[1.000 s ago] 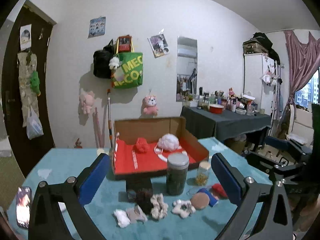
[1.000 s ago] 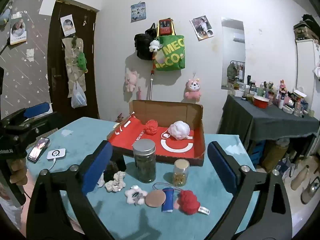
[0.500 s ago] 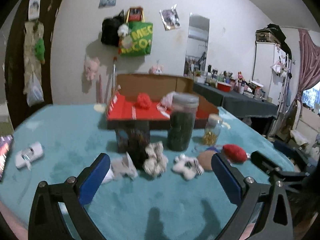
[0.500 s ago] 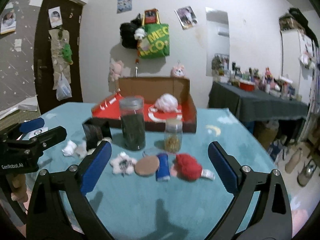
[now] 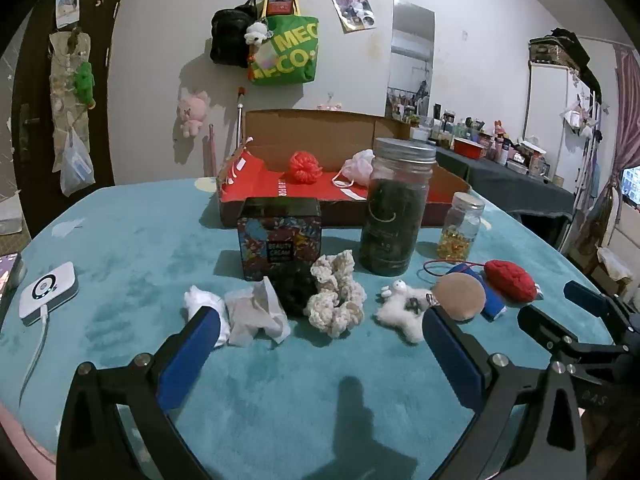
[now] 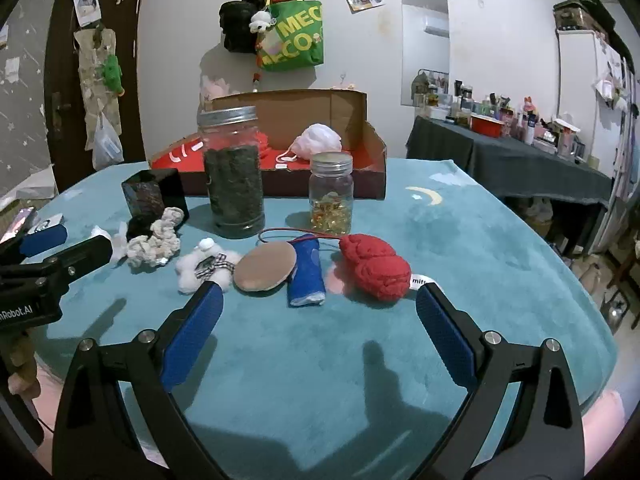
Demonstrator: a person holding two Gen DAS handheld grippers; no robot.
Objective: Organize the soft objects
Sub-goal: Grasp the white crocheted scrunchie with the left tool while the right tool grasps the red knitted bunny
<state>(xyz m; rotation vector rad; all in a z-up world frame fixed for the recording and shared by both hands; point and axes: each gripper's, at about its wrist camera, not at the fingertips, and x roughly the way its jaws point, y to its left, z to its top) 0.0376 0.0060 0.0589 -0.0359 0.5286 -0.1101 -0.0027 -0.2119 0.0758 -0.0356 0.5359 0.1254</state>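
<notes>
Nearest in each wrist view is the holder's own tool. The left tool [image 5: 316, 336] hangs low over the teal desk [image 5: 132, 248] with its blue fingers spread wide and nothing between them. The right tool [image 6: 318, 308] is likewise spread wide and empty, just in front of the row of soft things.

Just beyond the left tool lie a white crumpled tissue [image 5: 256, 312] and a smaller white wad [image 5: 202, 302], then a black scrunchie [image 5: 294, 288] touching a cream scrunchie [image 5: 336, 294]. Right of these sits a white fluffy toy [image 5: 400, 308], and next to it a round tan puff [image 6: 264, 266] that overlaps a blue roll [image 6: 306, 274]. A red knitted ball [image 6: 376, 266] rests at the right end of the row, with a thin red cord [image 6: 292, 234] looping behind.

Behind the row stand a dark printed box [image 5: 280, 236], a tall jar [image 5: 396, 208] filled with dark green matter, and a small jar [image 6: 332, 192] holding yellow capsules. At the left edge of the desk lie a white charger [image 5: 48, 292] and a phone [image 5: 8, 276].

Farther back sits an open cardboard tray [image 5: 312, 136] with a red lining, holding a red mesh ball [image 5: 306, 166] and a pale pink mesh ball [image 6: 320, 142], apart from each other. On the wall beyond hangs a green bag [image 5: 286, 54].
</notes>
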